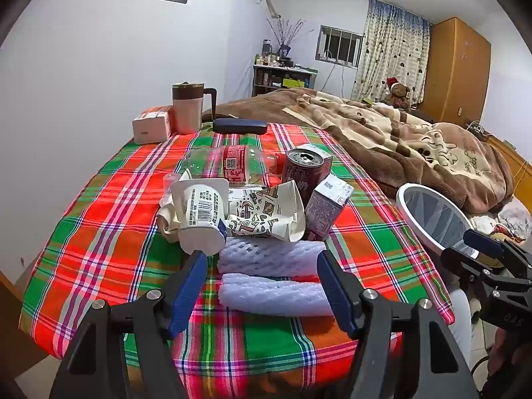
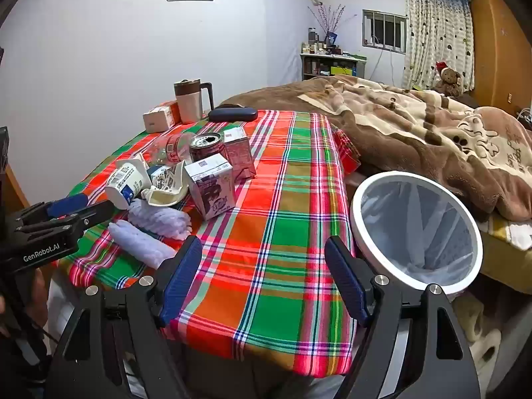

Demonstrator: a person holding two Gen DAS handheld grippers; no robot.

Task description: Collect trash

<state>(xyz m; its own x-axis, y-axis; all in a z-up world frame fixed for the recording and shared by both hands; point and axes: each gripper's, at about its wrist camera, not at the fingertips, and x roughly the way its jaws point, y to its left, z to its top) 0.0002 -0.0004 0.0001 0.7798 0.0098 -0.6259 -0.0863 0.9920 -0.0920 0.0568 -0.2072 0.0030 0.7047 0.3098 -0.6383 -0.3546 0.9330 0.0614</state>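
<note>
Trash is piled on the plaid table: two white foam nets, a white paper cup with a barcode, a crushed patterned carton, a dark red can, a small purple drink box and a clear plastic bottle with a red label. My left gripper is open, its fingers either side of the foam nets without touching them. My right gripper is open over bare tablecloth, nothing between its fingers. The white-rimmed bin with a liner stands beside the table's right edge.
At the table's far end stand a lidded mug, a small white-and-orange box and a dark glasses case. A bed with a brown blanket lies to the right, behind the bin. A white wall runs along the left.
</note>
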